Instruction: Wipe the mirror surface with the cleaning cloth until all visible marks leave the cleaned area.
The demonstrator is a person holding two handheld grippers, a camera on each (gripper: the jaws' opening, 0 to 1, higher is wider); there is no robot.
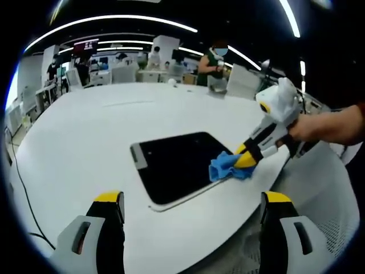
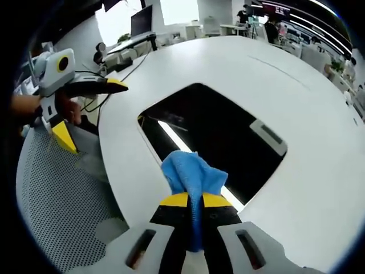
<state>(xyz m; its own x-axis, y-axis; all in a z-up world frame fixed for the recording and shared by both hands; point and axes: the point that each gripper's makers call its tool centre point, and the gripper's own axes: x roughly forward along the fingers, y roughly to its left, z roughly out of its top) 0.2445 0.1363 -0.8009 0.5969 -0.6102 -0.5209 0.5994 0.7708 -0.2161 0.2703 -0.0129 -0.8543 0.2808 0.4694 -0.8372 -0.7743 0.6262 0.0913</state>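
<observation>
Left gripper view: the left gripper [image 1: 191, 205] hangs over the near edge of a round white table [image 1: 85, 137], its two yellow-tipped jaws spread wide with nothing between them. Ahead of the jaws, toward 12 o'clock, the mirror [image 1: 177, 162] lies flat on the tabletop, a dark rectangular pane with a pale rim. At the mirror's 3 o'clock corner the right gripper [image 1: 246, 158] comes in from the right, held in a person's hand [image 1: 319, 128], and presses a bunched blue cleaning cloth [image 1: 228, 166] against the glass. Far off at 12 o'clock, desks and a standing person [image 1: 212, 64] can be made out under long ceiling lights.

Right gripper view: the right gripper [image 2: 194, 201] has its jaws closed tight on the cleaning cloth [image 2: 191, 174]; a strip of the cloth runs back between the jaws and the bulk of it is crumpled just ahead of the tips, resting on the near corner of the mirror [image 2: 217, 131]. The glass reflects a bright strip of light beside the cloth. At 9 to 10 o'clock the left gripper [image 2: 85, 108] sits off the edge of the table [image 2: 319, 171], its jaws parted and empty. Below it, at 7 to 8 o'clock, a perforated grey mesh surface [image 2: 57, 205] lies beside the table.
</observation>
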